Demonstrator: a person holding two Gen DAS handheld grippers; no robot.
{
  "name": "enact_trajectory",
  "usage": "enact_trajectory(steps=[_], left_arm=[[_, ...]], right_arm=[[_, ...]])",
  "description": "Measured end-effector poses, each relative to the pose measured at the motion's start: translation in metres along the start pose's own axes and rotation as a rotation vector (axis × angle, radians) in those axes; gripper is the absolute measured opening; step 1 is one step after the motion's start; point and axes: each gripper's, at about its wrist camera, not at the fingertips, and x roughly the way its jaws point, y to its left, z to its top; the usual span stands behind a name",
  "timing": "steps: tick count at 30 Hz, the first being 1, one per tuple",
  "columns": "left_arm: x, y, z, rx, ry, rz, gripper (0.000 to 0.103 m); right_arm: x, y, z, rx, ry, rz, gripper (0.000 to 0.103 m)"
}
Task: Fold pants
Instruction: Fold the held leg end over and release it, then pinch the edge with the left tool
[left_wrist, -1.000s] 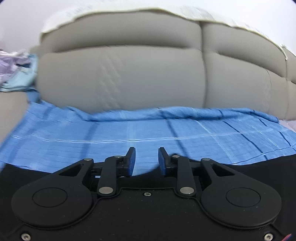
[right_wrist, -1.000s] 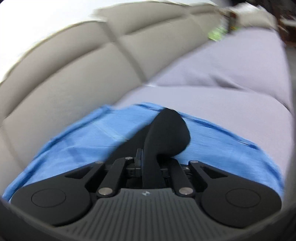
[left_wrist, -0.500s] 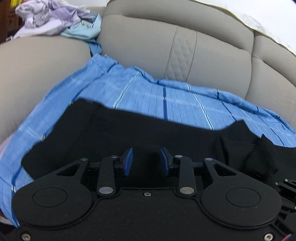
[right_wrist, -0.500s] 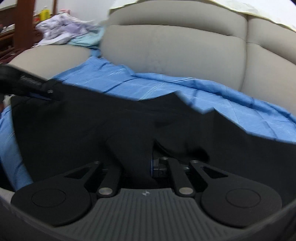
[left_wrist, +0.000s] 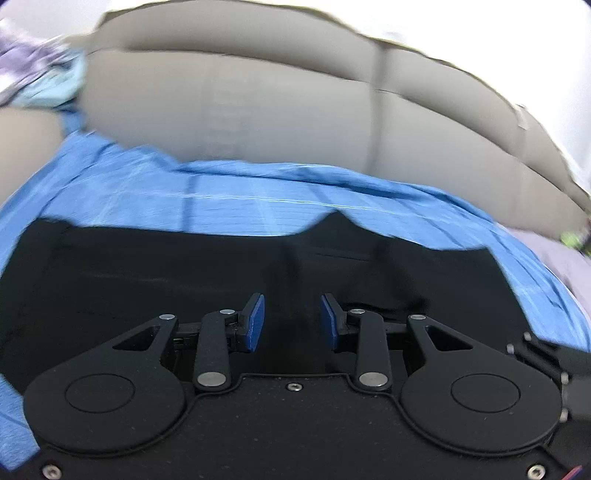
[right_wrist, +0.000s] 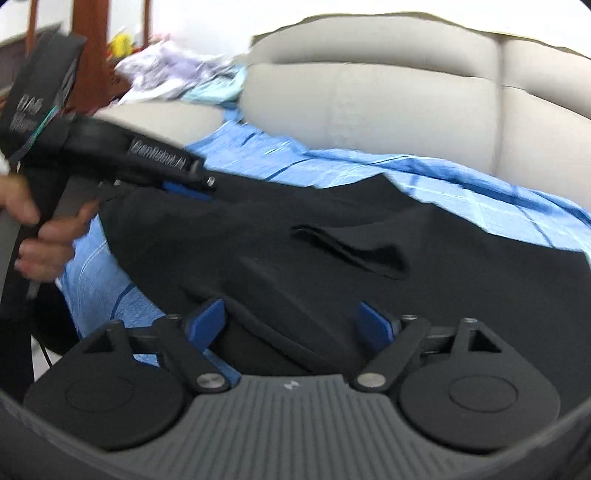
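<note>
While the black pants (right_wrist: 332, 258) lay spread on the blue sheet (right_wrist: 461, 177) over the sofa (right_wrist: 406, 103) seat, near its front edge, both grippers sat over the fabric. Right gripper (right_wrist: 295, 325): jaws wide apart, cloth between them, not pinched. Left gripper (left_wrist: 291, 321): jaws parted, holding nothing, above the pants. Person's hand (right_wrist: 48, 236) gripped its handle. Clothes pile (right_wrist: 166, 70) sat on the sofa's left armrest.

Both wrist views low, close over pants (left_wrist: 221, 266), facing sofa backrest (right_wrist: 406, 107).
</note>
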Motion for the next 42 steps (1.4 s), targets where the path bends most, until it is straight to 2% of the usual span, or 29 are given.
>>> enact_trajectory(steps=[3, 5, 6, 7, 8, 9, 10, 12, 14, 16, 18, 20, 22, 23, 26, 27, 31, 34, 36, 40, 42], left_arm=[[0.001, -0.025, -0.006, 0.06, 0.008, -0.058, 0.033], [0.005, -0.04, -0.014, 0.102, 0.032, -0.078, 0.033], [0.008, -0.046, -0.02, 0.124, 0.049, -0.077, 0.033], [0.011, -0.051, -0.026, 0.146, 0.068, -0.066, 0.033], [0.014, -0.054, -0.033, 0.163, 0.083, -0.048, 0.033], [0.016, -0.056, -0.04, 0.177, 0.094, -0.026, 0.033], [0.017, -0.058, -0.047, 0.189, 0.106, -0.004, 0.033], [0.018, -0.057, -0.058, 0.194, 0.117, 0.02, 0.033], [0.014, -0.057, -0.064, 0.207, 0.105, 0.036, 0.035], [0.011, -0.054, -0.066, 0.202, 0.105, 0.034, 0.035], [0.009, -0.05, -0.067, 0.179, 0.106, 0.033, 0.035], [0.007, -0.048, -0.067, 0.168, 0.105, 0.033, 0.035], [0.005, -0.048, -0.068, 0.172, 0.103, 0.037, 0.035], [0.005, -0.048, -0.069, 0.179, 0.102, 0.039, 0.035], [-0.001, -0.05, -0.071, 0.198, 0.099, 0.043, 0.037], [-0.003, -0.049, -0.07, 0.195, 0.1, 0.04, 0.037], [-0.014, -0.043, -0.061, 0.166, 0.082, 0.021, 0.039], [-0.019, -0.036, -0.046, 0.156, 0.029, 0.015, 0.048], [-0.012, -0.029, -0.027, 0.112, 0.011, 0.025, 0.048], [0.015, -0.015, 0.008, 0.005, -0.019, -0.025, 0.039], [0.029, -0.019, 0.019, -0.001, -0.041, -0.051, 0.032]], right_arm=[[-0.021, -0.024, -0.002, 0.095, -0.032, -0.044, 0.09], [-0.023, -0.047, 0.001, 0.172, -0.023, -0.1, 0.09], [-0.022, -0.059, 0.002, 0.21, -0.005, -0.12, 0.077], [-0.019, -0.071, 0.005, 0.249, 0.015, -0.139, 0.06], [-0.012, -0.082, 0.009, 0.288, 0.034, -0.167, 0.051], [-0.003, -0.091, 0.013, 0.317, 0.053, -0.198, 0.034], [0.01, -0.098, 0.02, 0.33, 0.076, -0.232, 0.025], [0.038, -0.102, 0.032, 0.293, 0.122, -0.242, 0.023], [0.069, -0.09, 0.055, 0.185, 0.141, -0.233, 0.023], [0.096, -0.076, 0.078, 0.121, 0.16, -0.153, 0.023], [0.121, -0.067, 0.102, 0.113, 0.17, -0.055, 0.026], [0.138, -0.062, 0.12, 0.11, 0.159, -0.012, 0.03], [0.146, -0.061, 0.132, 0.138, 0.145, 0.037, 0.042], [0.148, -0.065, 0.135, 0.162, 0.14, 0.053, 0.042], [0.134, -0.073, 0.134, 0.199, 0.102, 0.055, 0.053], [0.125, -0.077, 0.13, 0.205, 0.087, 0.054, 0.06], [0.078, -0.096, 0.102, 0.238, 0.02, -0.026, 0.074], [0.043, -0.112, 0.072, 0.326, -0.029, -0.128, 0.078], [0.027, -0.121, 0.05, 0.365, -0.041, -0.192, 0.078], [0.008, -0.135, 0.015, 0.397, -0.051, -0.313, 0.078], [0.0, -0.143, 0.005, 0.405, -0.072, -0.392, 0.078]])
